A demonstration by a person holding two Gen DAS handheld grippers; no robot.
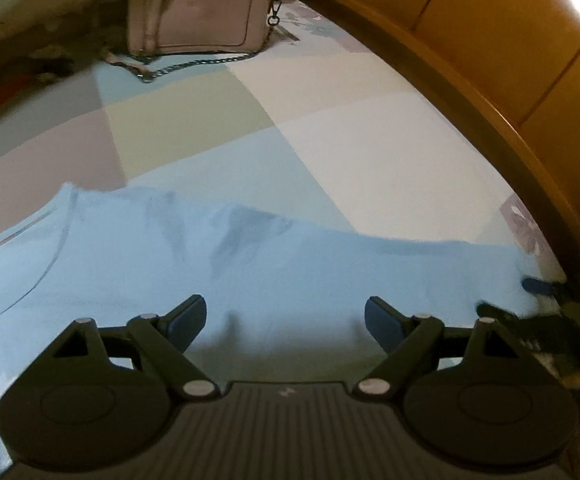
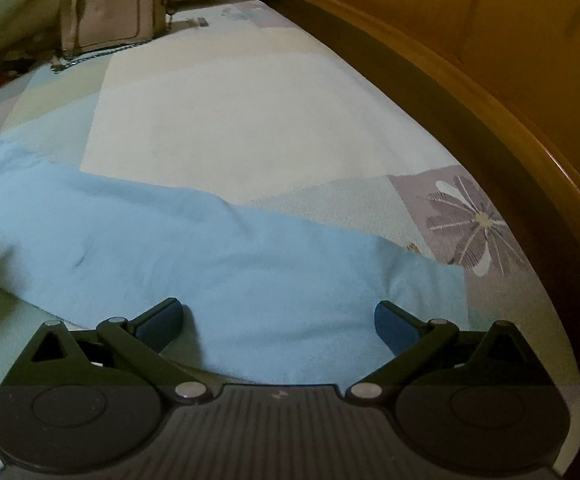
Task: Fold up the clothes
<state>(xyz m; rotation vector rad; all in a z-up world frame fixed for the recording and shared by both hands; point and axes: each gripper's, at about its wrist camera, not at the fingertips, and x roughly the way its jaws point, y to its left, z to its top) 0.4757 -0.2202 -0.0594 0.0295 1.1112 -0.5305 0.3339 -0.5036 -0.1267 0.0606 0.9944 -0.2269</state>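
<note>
The light-blue garment (image 1: 218, 264) is lying flat-ish on the bed (image 1: 329, 128), stretched as a long band running left-right across both views — so its long axis sits crosswise to the way both sets of jaws point. Looks like a top, since there's a curved seam or neckline toward the left end in the left wrist view, but it's blurry so can't swear to it. Far edge of the cloth is wavy w/ a few dark creases near the middle. The left gripper (image 1: 284, 322) hangs right over the cloth, jaws spread wide, nothing between them, near edge of the fabric just below/ahead of the tips. The right gripper (image 2: 278, 320) is the same deal — jaws spread, empty, blue cloth directly under and ahead, and the garment's right end stops just past its right jaw, near the flower print on the bedsheet (image 2: 469, 220). So imo both are about equally close, each over its own half. Whether it's spread for a fold or already folded once into this strip, can't tell. Further out: a pinkish handbag (image 1: 198, 8) w/ a chain well beyond the cloth, and the wooden bed frame (image 1: 489, 60) curving along the right.
</note>
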